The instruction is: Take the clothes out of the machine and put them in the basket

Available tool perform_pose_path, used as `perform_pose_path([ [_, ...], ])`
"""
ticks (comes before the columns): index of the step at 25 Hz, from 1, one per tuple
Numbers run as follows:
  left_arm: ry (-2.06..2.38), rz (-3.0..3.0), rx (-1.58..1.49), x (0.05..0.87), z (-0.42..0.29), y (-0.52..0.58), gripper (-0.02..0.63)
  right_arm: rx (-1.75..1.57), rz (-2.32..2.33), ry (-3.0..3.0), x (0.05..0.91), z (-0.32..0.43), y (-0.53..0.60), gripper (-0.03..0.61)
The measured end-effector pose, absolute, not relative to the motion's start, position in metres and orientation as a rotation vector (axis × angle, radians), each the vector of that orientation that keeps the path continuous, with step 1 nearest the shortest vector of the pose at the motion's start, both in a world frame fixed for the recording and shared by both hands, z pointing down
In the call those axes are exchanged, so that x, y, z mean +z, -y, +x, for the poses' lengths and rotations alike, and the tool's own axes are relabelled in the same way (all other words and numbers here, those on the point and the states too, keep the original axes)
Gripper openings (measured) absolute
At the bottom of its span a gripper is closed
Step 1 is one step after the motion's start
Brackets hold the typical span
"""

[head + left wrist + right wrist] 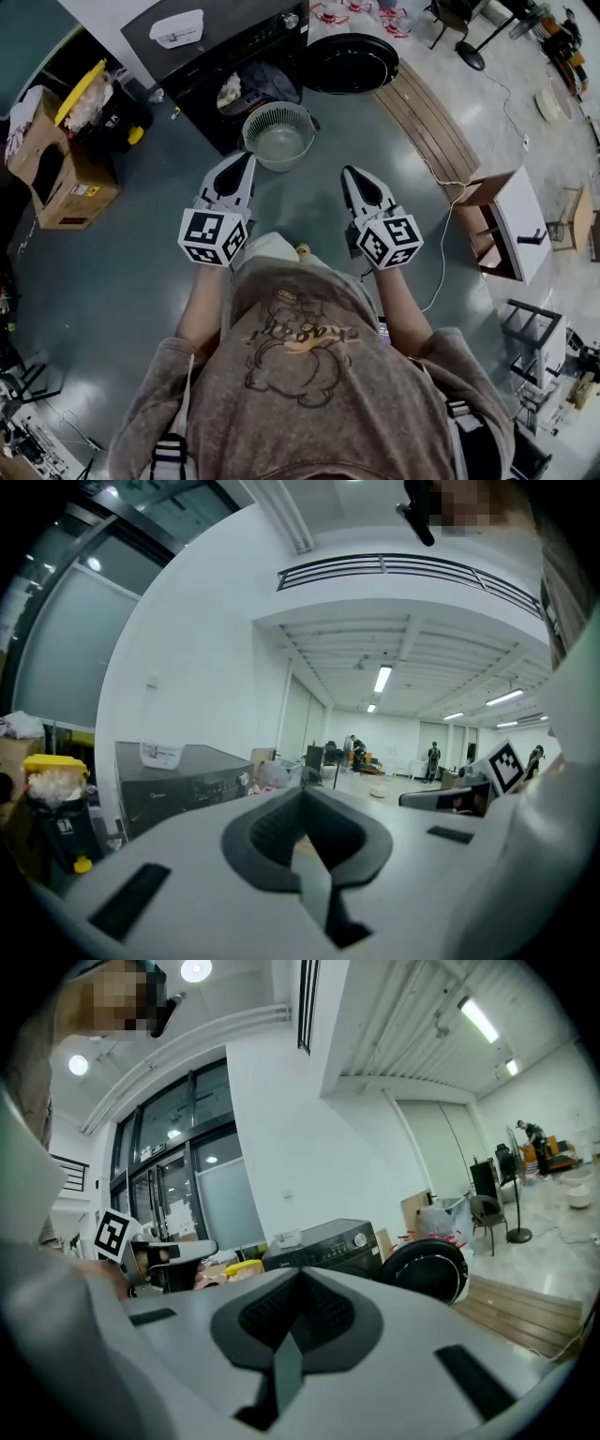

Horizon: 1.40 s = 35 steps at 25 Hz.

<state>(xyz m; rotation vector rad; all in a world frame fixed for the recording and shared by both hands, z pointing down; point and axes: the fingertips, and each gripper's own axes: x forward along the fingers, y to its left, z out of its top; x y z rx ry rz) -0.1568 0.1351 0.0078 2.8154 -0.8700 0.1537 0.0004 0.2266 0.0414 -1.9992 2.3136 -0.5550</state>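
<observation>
The black washing machine (220,42) stands at the top of the head view with its round door (352,63) swung open to the right. Clothes (251,87) show in the drum opening. A round pale basket (279,134) sits on the floor just in front of it and looks empty. My left gripper (247,161) and right gripper (348,174) are held level, short of the basket on either side of it. Both are shut with nothing in them. The machine (178,785) shows left of my left gripper (302,797). The machine (323,1246) and its door (427,1269) lie beyond my right gripper (300,1277).
Cardboard boxes (56,173) and a bin with a yellow lid (84,89) stand left of the machine. Wooden planks (427,122) lie on the floor to the right. A white and brown side table (511,225) is farther right, with a cable (441,253) trailing beside it.
</observation>
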Motion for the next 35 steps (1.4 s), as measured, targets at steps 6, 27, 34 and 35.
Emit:
perform_pose_path([
  [6,0.916,2.802,0.155,0.013,-0.14,-0.089,0.006,-0.562,-1.974,-2.342,0.05,0.022,-0.176,-0.006],
  [27,0.972,2.743,0.207,0.08,-0.044,0.145,0.006,-0.58,-1.919,-2.479,0.1,0.102,0.081,-0.006],
  [34,0.988,2.72,0.204,0.137,-0.017,0.191,0.006,-0.573,-1.866,-2.533,0.156,0.119,0.137,-0.006],
  [35,1.0,2.717,0.2,0.146,-0.013,0.196,0.006,-0.572,-1.852,-2.541,0.167,0.122,0.142,-0.006],
])
